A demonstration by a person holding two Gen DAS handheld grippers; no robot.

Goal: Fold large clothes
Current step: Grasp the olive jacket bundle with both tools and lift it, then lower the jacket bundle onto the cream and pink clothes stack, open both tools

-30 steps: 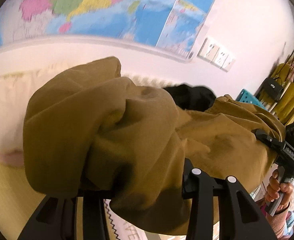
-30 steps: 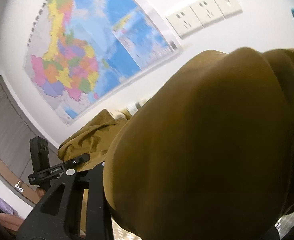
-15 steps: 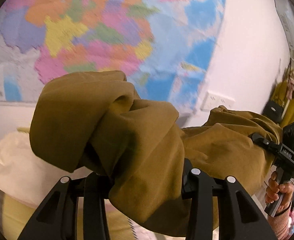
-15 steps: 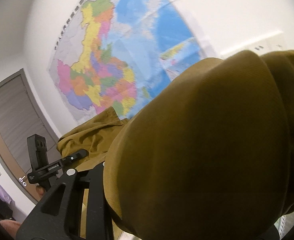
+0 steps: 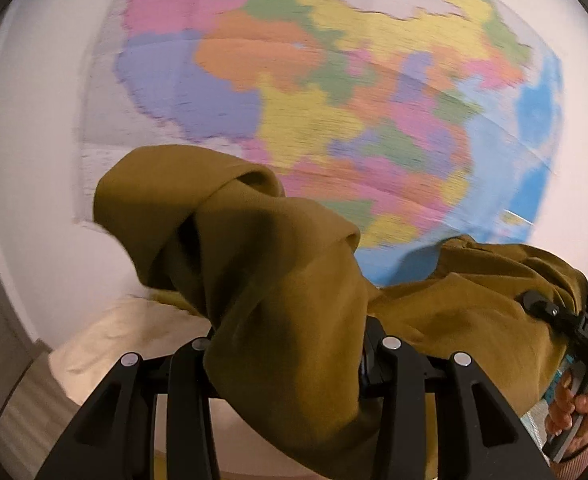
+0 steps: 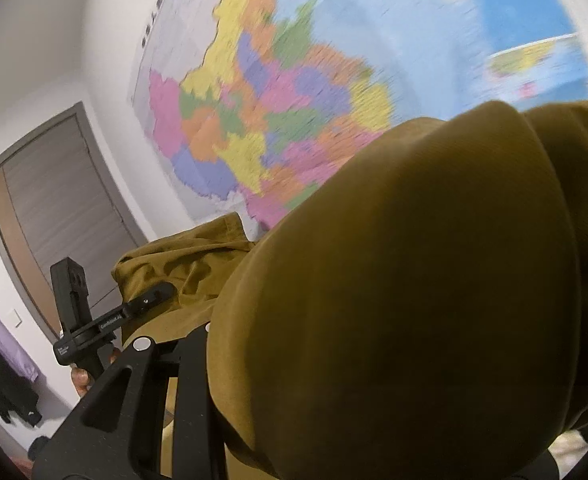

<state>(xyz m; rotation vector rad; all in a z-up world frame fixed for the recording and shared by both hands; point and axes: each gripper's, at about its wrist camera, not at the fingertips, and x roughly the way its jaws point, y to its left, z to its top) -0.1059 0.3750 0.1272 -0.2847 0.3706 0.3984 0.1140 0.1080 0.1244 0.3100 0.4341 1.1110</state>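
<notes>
An olive-brown garment hangs in the air between both grippers. My left gripper is shut on a bunched edge of it; the cloth drapes over the fingers and hides the tips. In the right wrist view the same garment fills the lower right, and my right gripper is shut on it, with only the left finger showing. The right gripper also shows at the right edge of the left wrist view, and the left gripper at the left of the right wrist view. Both are raised high toward the wall.
A large coloured wall map fills the background, seen also in the right wrist view. A grey door stands at the left, with dark and purple clothes hanging beside it. A cream pillow or bedding lies below.
Both grippers have lifted and tilted upward with the garment; the bed, sockets and clothes rack have dropped out of view and the map now fills the background.
</notes>
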